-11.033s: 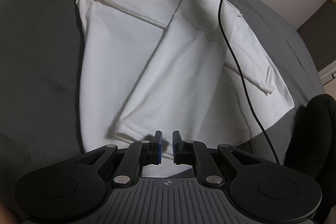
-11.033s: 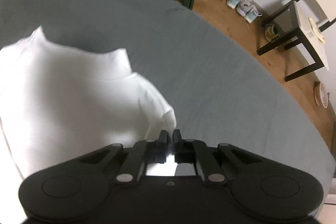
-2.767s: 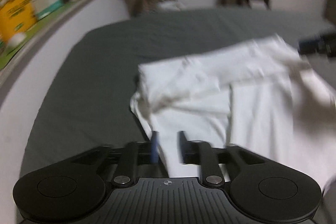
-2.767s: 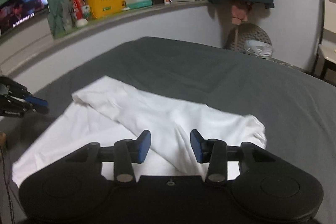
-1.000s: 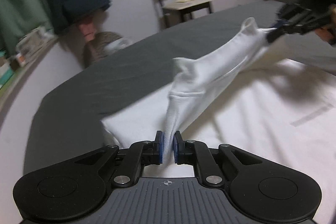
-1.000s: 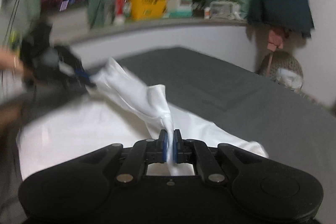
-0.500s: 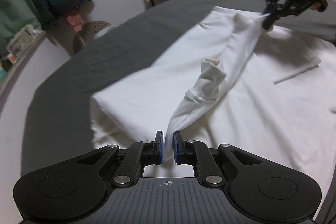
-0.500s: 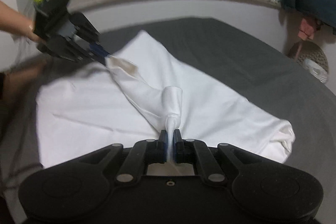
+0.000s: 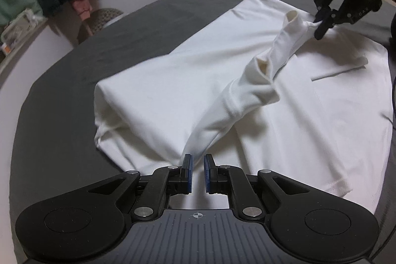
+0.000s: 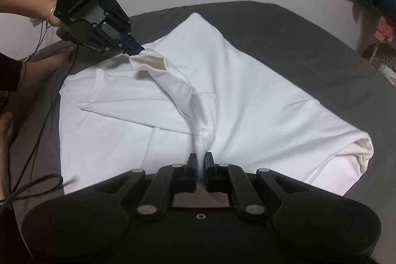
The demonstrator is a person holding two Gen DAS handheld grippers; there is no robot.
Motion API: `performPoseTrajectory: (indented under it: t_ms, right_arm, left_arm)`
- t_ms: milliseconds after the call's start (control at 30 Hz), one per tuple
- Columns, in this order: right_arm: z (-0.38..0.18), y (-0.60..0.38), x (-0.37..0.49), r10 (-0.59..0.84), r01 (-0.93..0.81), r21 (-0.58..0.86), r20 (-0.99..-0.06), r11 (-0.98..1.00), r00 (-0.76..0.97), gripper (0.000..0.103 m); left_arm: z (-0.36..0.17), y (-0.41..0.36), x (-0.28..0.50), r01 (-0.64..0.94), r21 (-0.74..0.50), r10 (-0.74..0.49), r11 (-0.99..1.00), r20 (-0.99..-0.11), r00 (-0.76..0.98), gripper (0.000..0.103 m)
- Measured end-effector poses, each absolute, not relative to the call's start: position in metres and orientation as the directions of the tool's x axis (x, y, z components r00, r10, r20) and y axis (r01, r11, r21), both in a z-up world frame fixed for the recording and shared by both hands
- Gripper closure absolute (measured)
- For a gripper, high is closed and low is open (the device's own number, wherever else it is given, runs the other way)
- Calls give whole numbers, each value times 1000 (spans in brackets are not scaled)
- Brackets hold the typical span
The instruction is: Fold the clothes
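Fingers (image 9: 186, 171) of the left gripper (image 9: 196, 161) sit nearly closed, pinching one end of the sleeve (image 9: 247, 95). The gripper is held low, aimed across the bed (image 9: 74, 71). Approx. 1 s ago the sleeve was strung high; it now sags low over the white shirt (image 9: 160, 100), which lies flat on the bed. That suggests the sleeve fold is almost laid. Opposite, the right gripper (image 9: 321, 27) tips downward, clamped on the other end.

Right-wrist view: the right gripper (image 10: 201, 157) is closed on bunched cloth, w/ the sleeve (image 10: 178, 85) slack over the shirt (image 10: 259, 95). The left gripper (image 10: 138, 50) angles down from upper left, cuff at its tips, a forearm (image 10: 37, 9) behind.
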State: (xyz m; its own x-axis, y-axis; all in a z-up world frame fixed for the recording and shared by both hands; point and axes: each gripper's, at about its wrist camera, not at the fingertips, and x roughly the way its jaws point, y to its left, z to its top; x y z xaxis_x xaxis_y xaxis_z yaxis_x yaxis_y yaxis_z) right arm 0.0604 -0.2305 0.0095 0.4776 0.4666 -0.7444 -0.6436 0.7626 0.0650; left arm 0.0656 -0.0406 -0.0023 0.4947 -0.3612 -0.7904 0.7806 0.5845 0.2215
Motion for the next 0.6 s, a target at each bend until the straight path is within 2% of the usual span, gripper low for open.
performPoseTrajectory:
  t_ms: [167,267,300,333,367,400,433,467,600]
  right_arm:
    - [4,-229,63,465,-631,95,-760,770,453,87]
    - [20,-248,63,531,-596,179,-691,783,491,76]
    - [26,-259,65,526,-543,209,-661,814,535,66]
    - [32,-270,67,517,-488,240,-630,839,579,54]
    - [37,-281,69,504,-432,274,-600,859,622,49]
    - [40,-289,71,487,-382,304,-581,873,651,49]
    - [36,-294,74,472,-342,325,-585,882,660,49]
    - [32,-298,77,456,-302,346,-588,888,668,50]
    - [17,-316,89,391,-137,422,-607,896,692,52]
  left_arm:
    - [-11,-31,68,760,156,-347,631,-819,457,92]
    - [-4,-18,75,702,80,-390,708,-784,482,92]
    - [0,-13,78,677,49,-406,735,-767,496,90]
    - [3,-8,81,651,16,-422,759,-750,510,74]
    - [7,-3,85,624,-18,-436,781,-731,525,63]
    - [10,2,88,597,-52,-448,801,-712,540,36]
    - [14,6,91,568,-87,-460,818,-693,556,14]
    - [17,11,94,540,-123,-470,833,-673,572,11]
    - [24,21,122,402,-259,-469,878,-629,620,10]
